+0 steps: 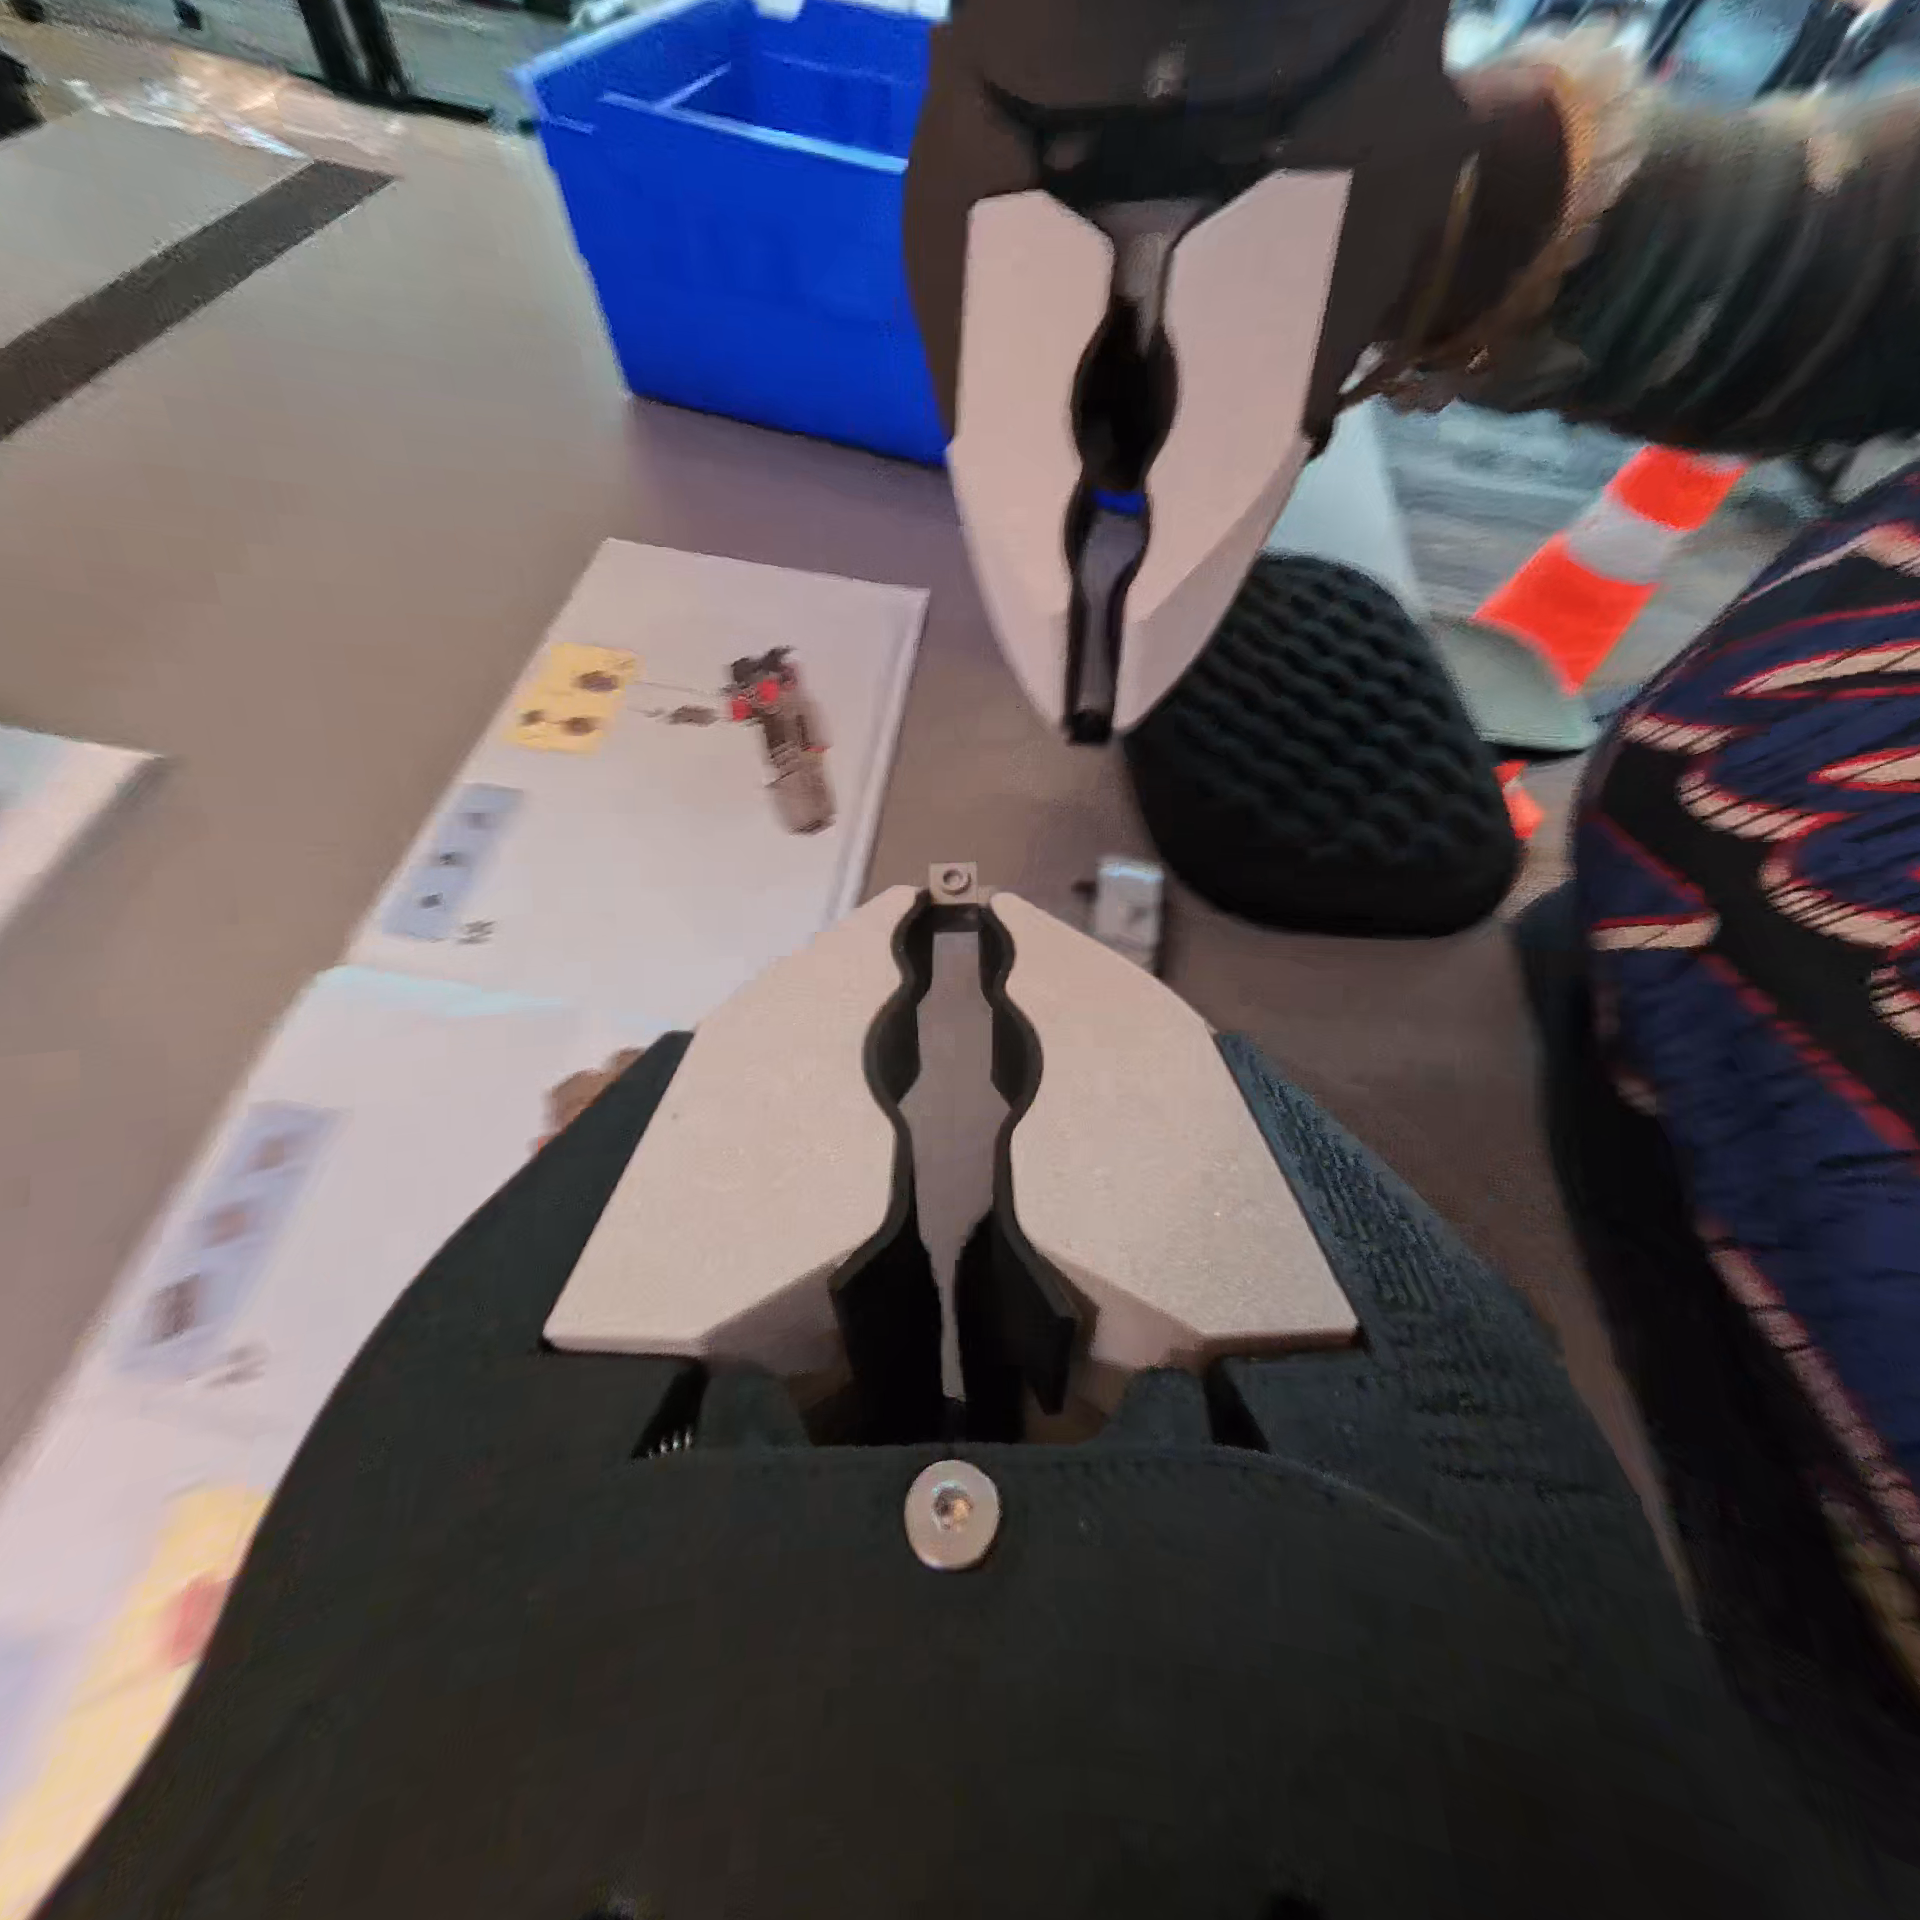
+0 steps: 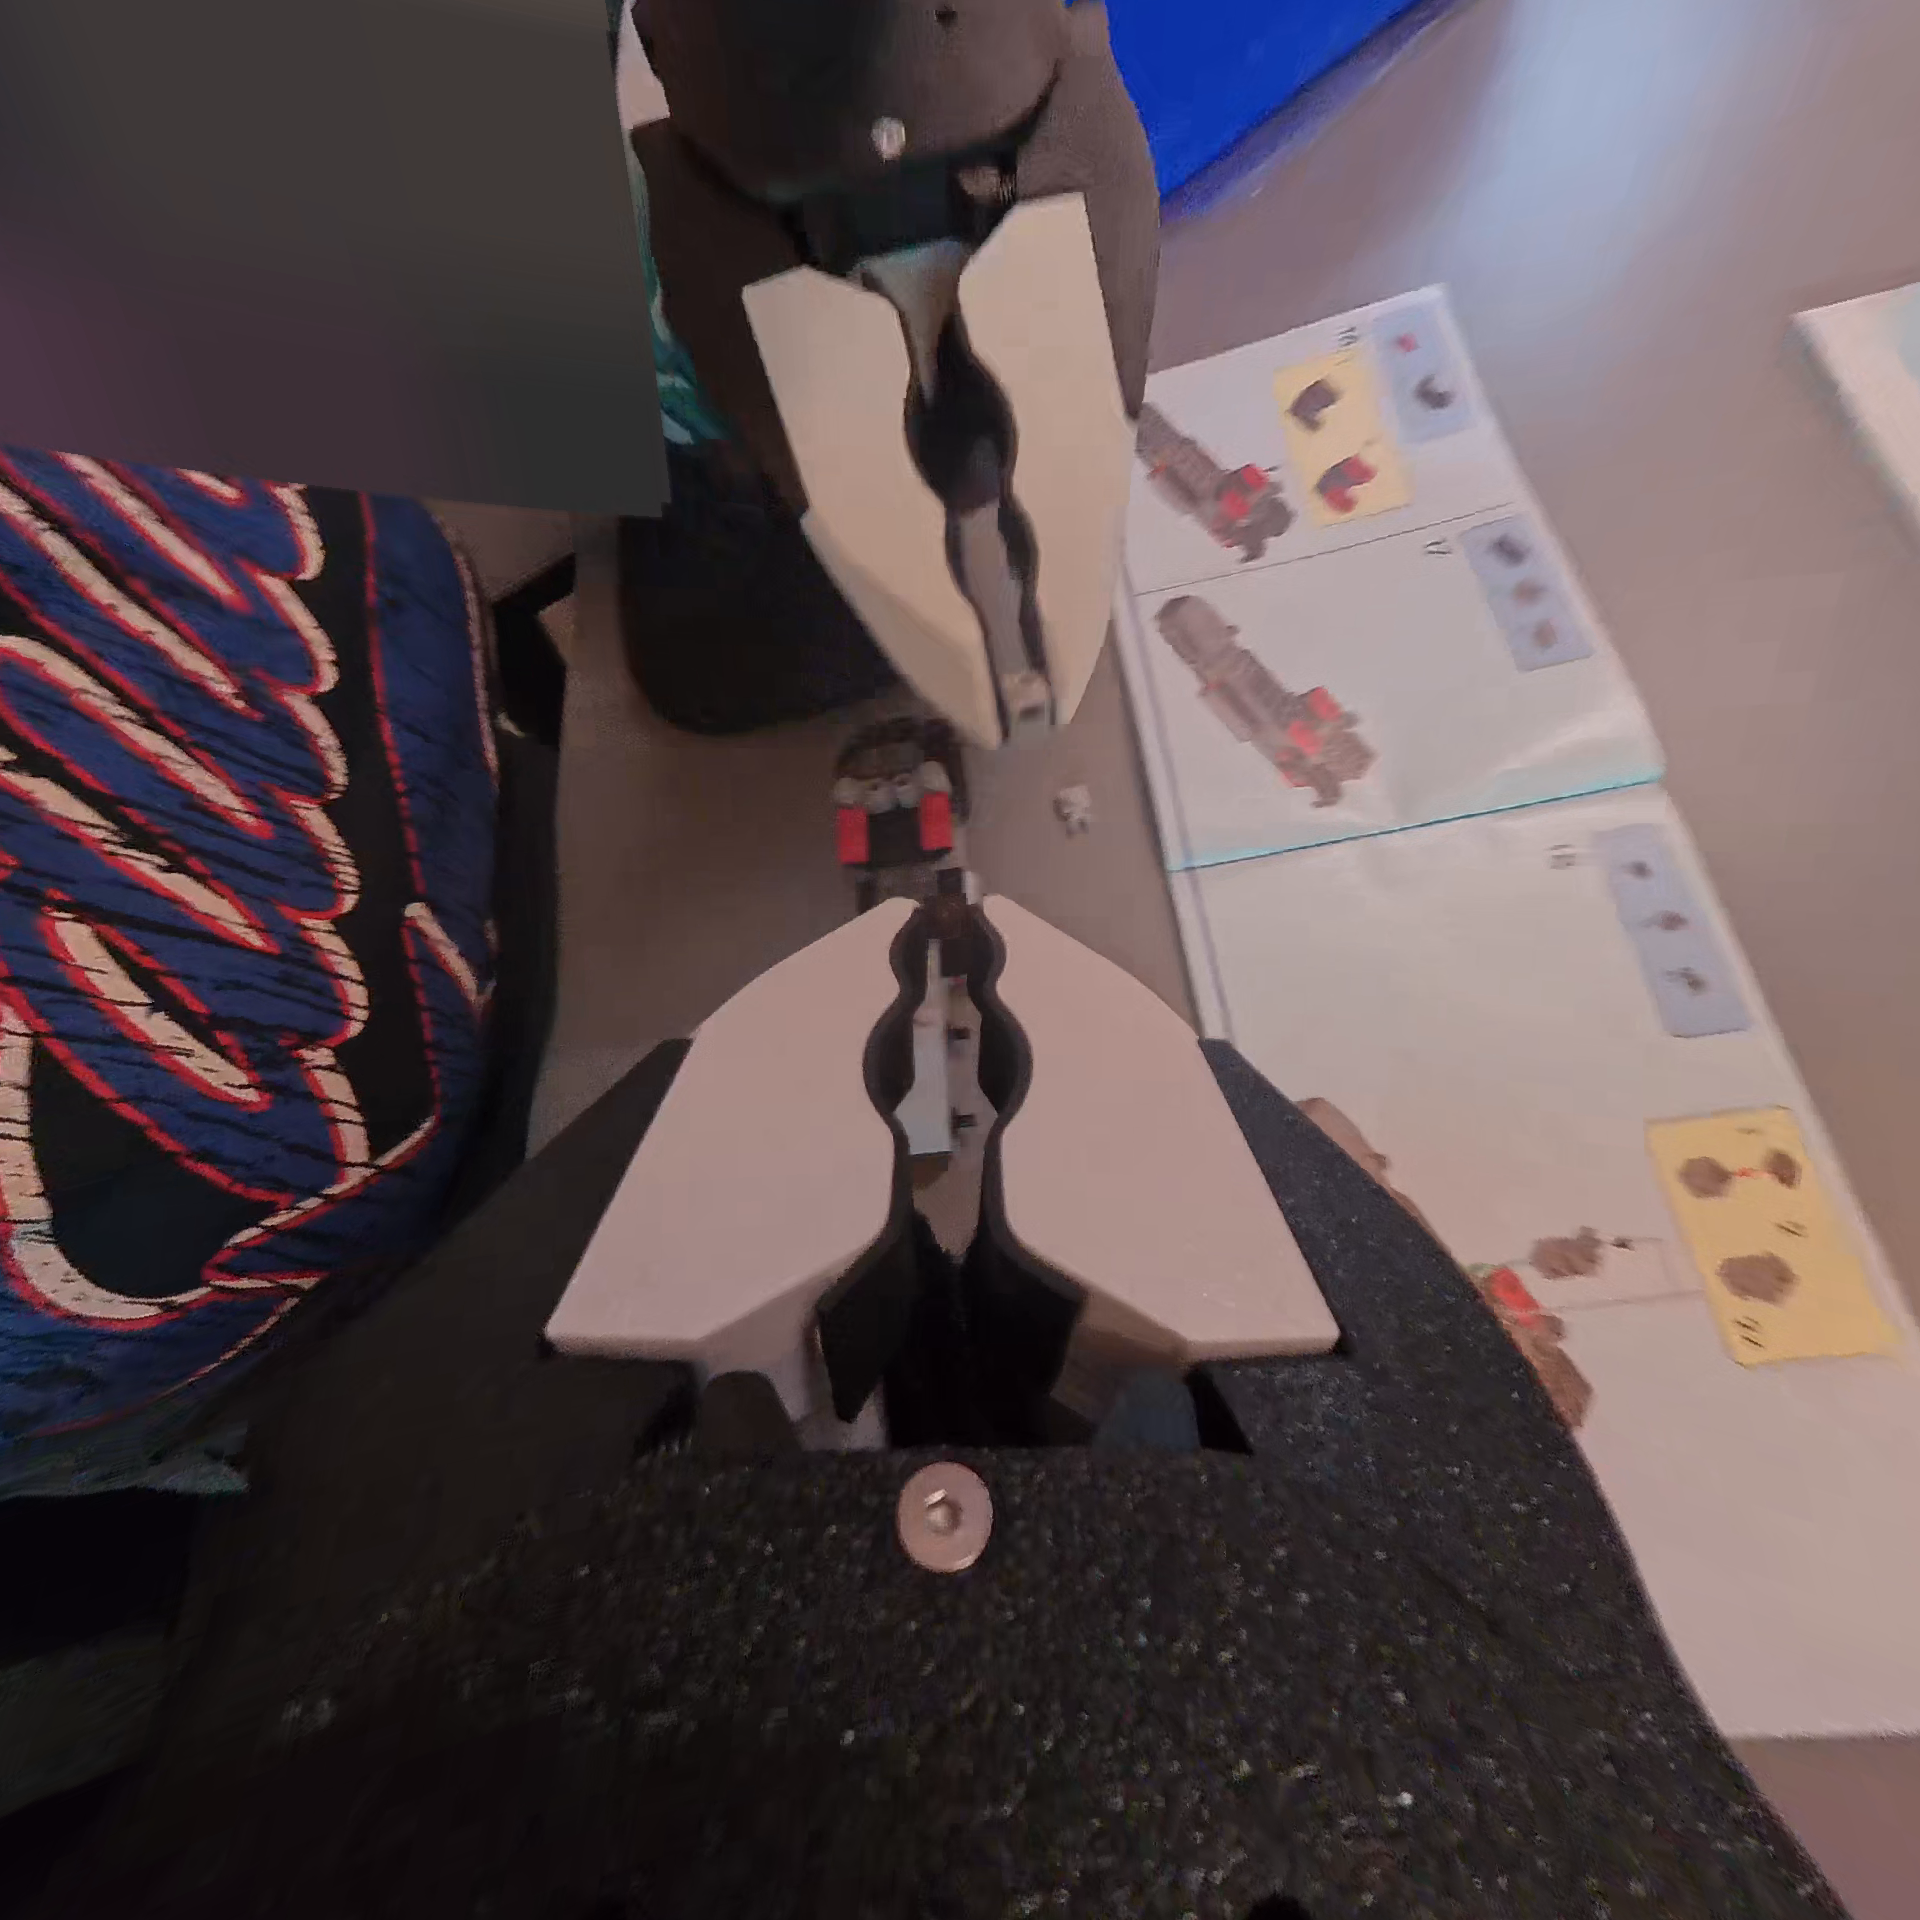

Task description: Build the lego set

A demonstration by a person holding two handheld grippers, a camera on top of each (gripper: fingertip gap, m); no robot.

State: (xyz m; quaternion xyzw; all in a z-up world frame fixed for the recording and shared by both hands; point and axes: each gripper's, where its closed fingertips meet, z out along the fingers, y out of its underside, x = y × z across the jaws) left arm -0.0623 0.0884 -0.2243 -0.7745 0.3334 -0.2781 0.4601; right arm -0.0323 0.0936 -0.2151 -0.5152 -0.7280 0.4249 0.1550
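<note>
My right gripper (image 2: 940, 912) is shut on a long grey, black and red lego model (image 2: 902, 821), whose red-and-black end sticks out past the fingertips. My left gripper (image 1: 954, 909) is shut on a small grey one-stud piece (image 1: 954, 881) at its tips. The two grippers face each other above the table. In the right wrist view the left gripper (image 2: 1013, 727) holds its small grey piece (image 2: 1023, 694) just beyond the model's far end, close but apart. In the left wrist view the right gripper (image 1: 1091, 717) shows only a dark part between its fingers.
An open instruction booklet (image 1: 644, 748) lies on the grey table (image 1: 312, 520); it also shows in the right wrist view (image 2: 1403, 675). A loose small grey piece (image 1: 1127, 899) lies near a black mesh pad (image 1: 1320, 748). A blue bin (image 1: 748, 229) stands behind. A person's patterned garment (image 2: 208, 831) is alongside.
</note>
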